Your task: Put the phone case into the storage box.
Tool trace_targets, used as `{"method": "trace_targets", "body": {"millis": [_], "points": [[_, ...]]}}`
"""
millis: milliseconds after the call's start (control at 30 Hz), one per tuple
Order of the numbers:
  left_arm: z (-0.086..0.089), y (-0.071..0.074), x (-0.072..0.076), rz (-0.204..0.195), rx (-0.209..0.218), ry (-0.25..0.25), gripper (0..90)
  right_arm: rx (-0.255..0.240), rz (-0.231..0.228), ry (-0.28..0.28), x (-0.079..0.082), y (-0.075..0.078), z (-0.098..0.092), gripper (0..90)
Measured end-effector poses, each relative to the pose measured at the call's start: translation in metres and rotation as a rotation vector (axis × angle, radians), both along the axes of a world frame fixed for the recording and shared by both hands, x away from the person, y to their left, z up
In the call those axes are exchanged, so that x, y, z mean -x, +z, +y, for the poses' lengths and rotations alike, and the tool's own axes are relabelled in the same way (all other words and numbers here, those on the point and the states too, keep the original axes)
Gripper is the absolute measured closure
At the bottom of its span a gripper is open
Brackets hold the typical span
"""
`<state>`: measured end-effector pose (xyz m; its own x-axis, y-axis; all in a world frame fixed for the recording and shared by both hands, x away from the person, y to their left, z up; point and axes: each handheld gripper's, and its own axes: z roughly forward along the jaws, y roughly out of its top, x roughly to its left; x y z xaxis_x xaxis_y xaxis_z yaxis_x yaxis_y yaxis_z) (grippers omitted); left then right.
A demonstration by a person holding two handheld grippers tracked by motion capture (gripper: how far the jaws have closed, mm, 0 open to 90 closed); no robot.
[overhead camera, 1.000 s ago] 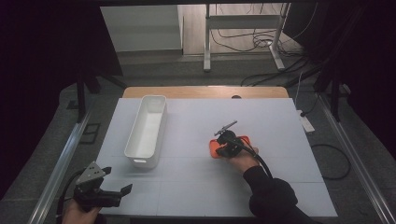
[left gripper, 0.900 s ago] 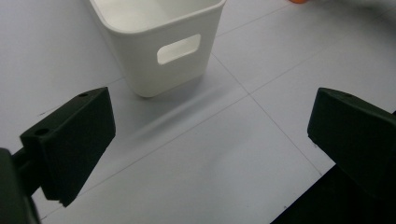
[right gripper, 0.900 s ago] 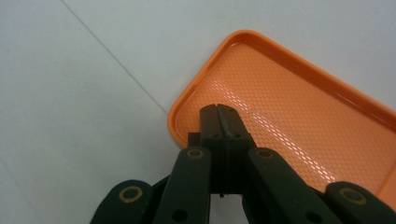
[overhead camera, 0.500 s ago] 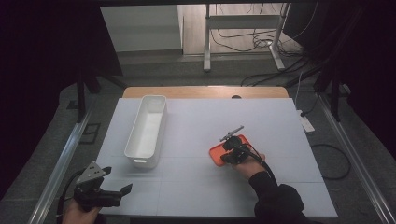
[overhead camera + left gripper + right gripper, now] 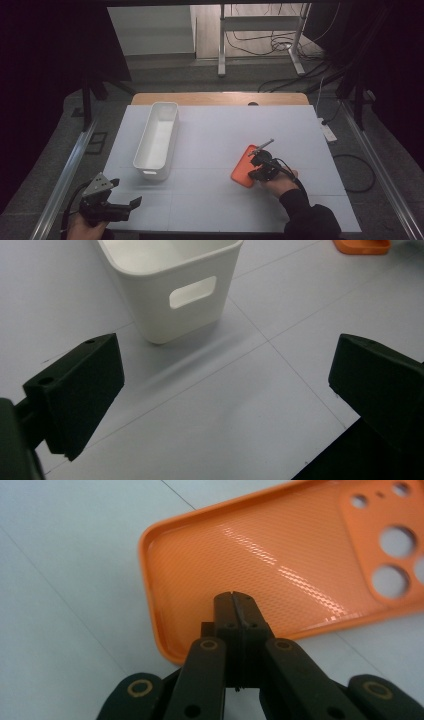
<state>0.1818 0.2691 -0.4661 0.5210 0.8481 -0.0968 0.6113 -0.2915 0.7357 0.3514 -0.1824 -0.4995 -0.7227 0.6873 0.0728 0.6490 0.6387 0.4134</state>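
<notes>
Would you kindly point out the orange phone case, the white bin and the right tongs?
orange phone case (image 5: 260,555): right gripper view, inner floor.
white bin (image 5: 150,162): high view, near rim.
right tongs (image 5: 234,596): right gripper view, closed tips.

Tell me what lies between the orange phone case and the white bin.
Nothing visible does. The orange phone case lies flat under the shut right gripper, and only bare table separates it from the white bin, which is open on top.
</notes>
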Motion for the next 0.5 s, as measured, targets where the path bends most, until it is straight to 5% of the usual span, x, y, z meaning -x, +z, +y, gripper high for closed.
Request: {"method": "trace_targets", "body": {"millis": [500], "points": [[0.0, 0.0, -0.001, 0.005, 0.0, 0.005, 2.6, 0.031, -0.016, -0.085, -0.006, 0.004, -0.039, 89.1]]}}
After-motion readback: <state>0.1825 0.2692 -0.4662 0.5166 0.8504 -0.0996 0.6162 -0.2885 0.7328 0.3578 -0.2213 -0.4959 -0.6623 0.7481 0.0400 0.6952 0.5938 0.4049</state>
